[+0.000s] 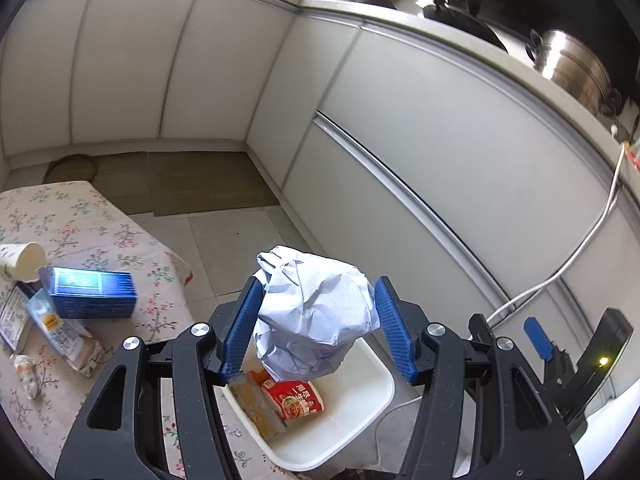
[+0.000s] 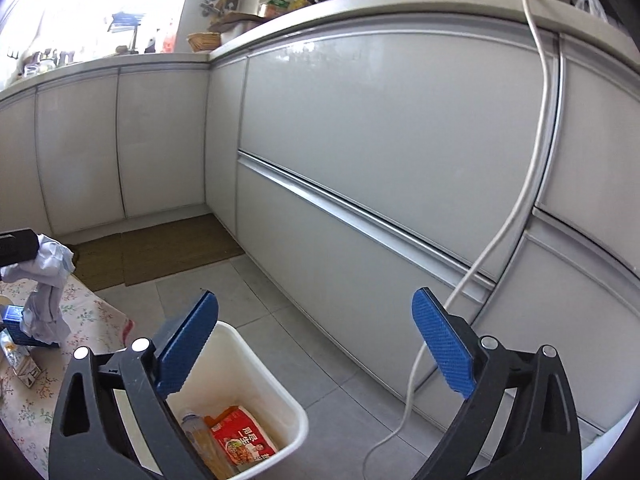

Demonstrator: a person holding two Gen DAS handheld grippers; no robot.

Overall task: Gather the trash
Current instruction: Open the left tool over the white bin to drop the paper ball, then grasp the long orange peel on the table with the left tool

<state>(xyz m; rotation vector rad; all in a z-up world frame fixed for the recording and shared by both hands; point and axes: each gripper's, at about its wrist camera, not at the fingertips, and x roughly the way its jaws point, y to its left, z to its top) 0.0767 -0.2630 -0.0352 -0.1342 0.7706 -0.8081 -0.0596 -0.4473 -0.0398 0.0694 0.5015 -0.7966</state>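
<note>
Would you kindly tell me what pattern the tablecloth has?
A floral print on the pale pink cloth, red and green sprigs, clearest in the left wrist view.

Left hand-held gripper (image 1: 316,320): jaws set partly apart, blue pads (image 1: 240,328) pressing both sides of a load held between them. Right hand-held gripper (image 2: 316,344): jaws spread wide, nothing between the pads (image 2: 440,344).

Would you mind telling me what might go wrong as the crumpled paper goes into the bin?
1. The crumpled paper looks bulky next to the white bin, so it may catch the rim and fall to the floor.
2. The left claw touches only the wad's sides; it could slip early.
3. The right claw, open over the bin, may obstruct the drop.
</note>
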